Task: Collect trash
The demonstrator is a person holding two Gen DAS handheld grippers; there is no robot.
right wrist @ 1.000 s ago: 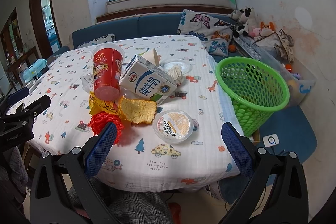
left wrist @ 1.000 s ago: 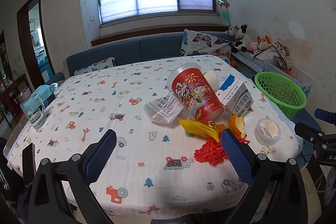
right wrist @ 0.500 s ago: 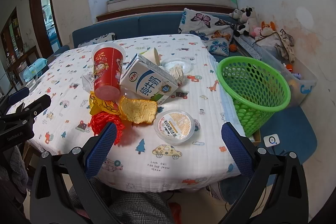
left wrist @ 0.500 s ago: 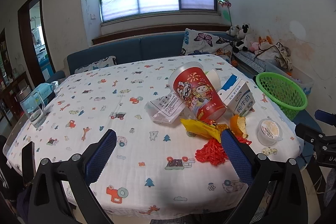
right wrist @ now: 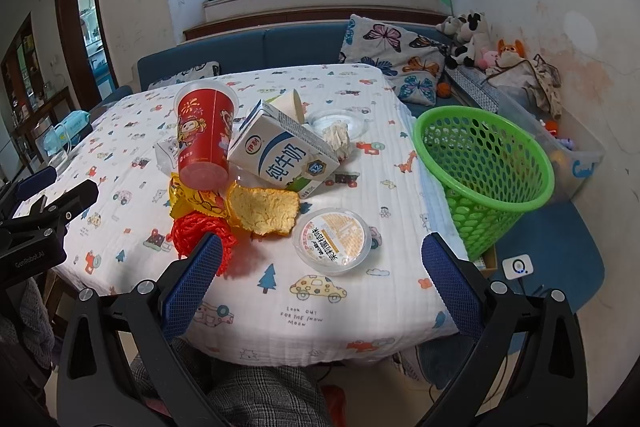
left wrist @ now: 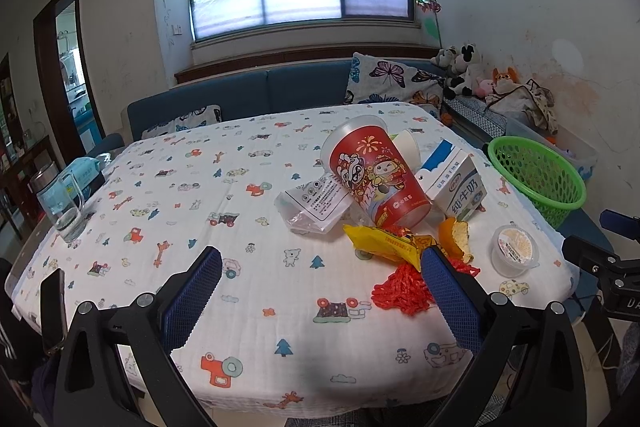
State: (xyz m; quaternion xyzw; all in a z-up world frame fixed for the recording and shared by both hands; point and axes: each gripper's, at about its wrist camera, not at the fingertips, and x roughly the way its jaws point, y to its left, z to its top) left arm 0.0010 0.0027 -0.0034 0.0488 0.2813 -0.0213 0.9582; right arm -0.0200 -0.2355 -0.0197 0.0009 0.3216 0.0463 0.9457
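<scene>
A trash pile lies on the patterned tablecloth [left wrist: 240, 211]: a tipped red paper cup [left wrist: 374, 179] [right wrist: 205, 139], a milk carton [left wrist: 454, 183] [right wrist: 284, 157], a clear plastic bag [left wrist: 316, 205], a yellow wrapper [left wrist: 384, 241], an orange peel [right wrist: 264, 209], red netting [left wrist: 402, 291] [right wrist: 200, 237] and a sealed round tub [right wrist: 332, 241] [left wrist: 515, 253]. A green mesh basket [right wrist: 484, 171] [left wrist: 538, 177] stands past the table's right edge. My left gripper [left wrist: 320, 295] is open and empty over the near table edge. My right gripper [right wrist: 320, 287] is open and empty, just short of the tub.
A glass jug [left wrist: 60, 205] and a blue tissue pack [left wrist: 86, 173] stand at the table's left edge, a phone [left wrist: 54, 301] at the near left corner. A blue sofa [left wrist: 256, 91] with cushions runs behind. A clear plate [right wrist: 340, 121] with crumpled tissue sits behind the carton.
Both views have shifted slightly; the table and trash sit a little lower and farther in the frames. Both grippers stay open. Nothing on the table has moved.
</scene>
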